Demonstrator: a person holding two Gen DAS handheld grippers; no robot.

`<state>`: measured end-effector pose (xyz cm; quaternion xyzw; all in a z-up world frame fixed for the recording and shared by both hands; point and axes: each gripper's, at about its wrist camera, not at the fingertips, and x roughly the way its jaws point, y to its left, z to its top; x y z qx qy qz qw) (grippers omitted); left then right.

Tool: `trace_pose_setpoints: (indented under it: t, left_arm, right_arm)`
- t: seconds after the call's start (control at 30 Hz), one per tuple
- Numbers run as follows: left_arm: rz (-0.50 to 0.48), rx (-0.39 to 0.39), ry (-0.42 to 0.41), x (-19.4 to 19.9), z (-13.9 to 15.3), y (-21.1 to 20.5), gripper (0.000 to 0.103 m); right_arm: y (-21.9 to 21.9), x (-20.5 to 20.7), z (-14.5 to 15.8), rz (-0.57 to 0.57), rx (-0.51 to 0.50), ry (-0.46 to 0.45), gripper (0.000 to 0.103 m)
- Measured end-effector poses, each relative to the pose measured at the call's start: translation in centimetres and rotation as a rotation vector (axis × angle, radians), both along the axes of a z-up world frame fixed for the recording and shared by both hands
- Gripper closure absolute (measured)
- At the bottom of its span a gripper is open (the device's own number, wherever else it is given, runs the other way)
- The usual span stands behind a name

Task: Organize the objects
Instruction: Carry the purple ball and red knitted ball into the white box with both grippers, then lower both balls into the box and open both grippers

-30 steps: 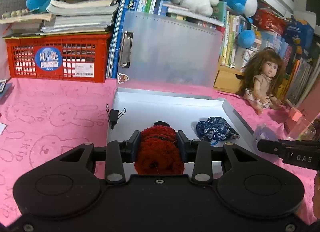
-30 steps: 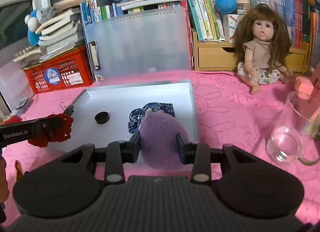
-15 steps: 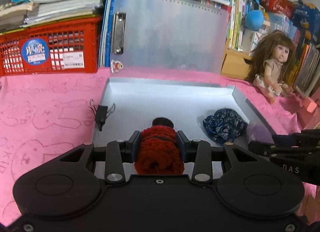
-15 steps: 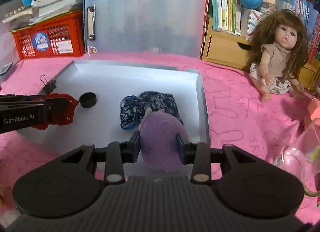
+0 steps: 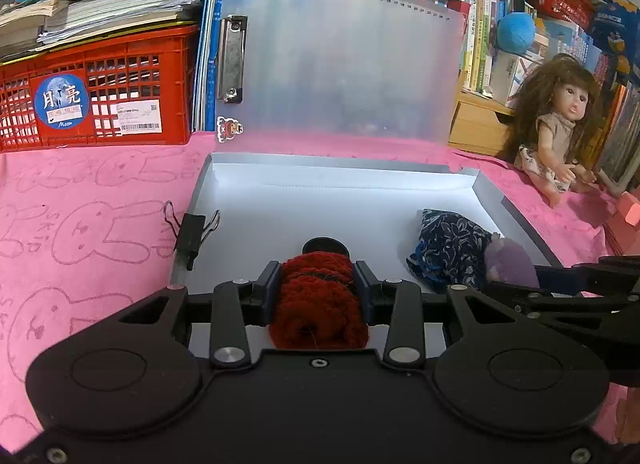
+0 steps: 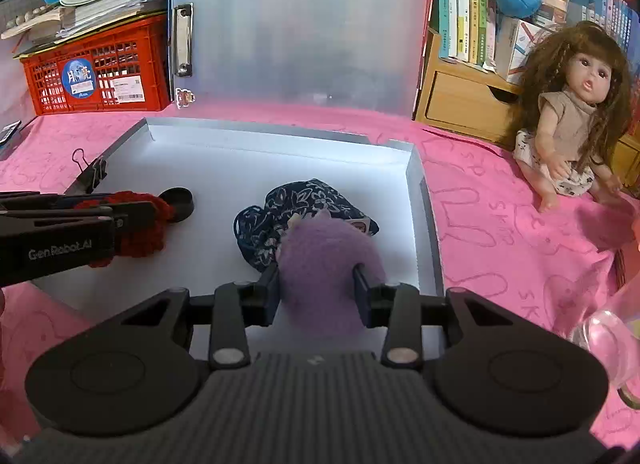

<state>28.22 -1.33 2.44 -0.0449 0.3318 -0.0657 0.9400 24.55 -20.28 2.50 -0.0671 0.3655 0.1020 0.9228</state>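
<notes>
Left wrist view showed the left tool [image 5: 318, 284] pinching red yarn [image 5: 318, 310] over the near edge of the white box [image 5: 340, 178], a black cap [image 5: 325, 245] just beyond it. The right tool [image 6: 316, 284] was clamped on a purple pom [image 6: 326, 260] near the box's right wall, touching a blue pouch [image 6: 280, 208]. Each piece would best be lowered onto bare box floor, clear of cap and pouch, before the pads are spread, so nothing is dropped outside the rim.

Home playroom; doll [image 6: 568, 120]; plush toys [image 5: 516, 30]; crowded bookshelves [image 6: 464, 4]
</notes>
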Motion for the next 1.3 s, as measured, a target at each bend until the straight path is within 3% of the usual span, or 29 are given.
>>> trace_pose_setpoints:
  t: [1.3]
  left_arm:
    - [0.011, -0.007, -0.009, 3.3, -1.4, -0.5, 0.065]
  right_arm:
    - [0.8, 2.6, -1.3, 0.011, 0.050, -0.032, 0.059]
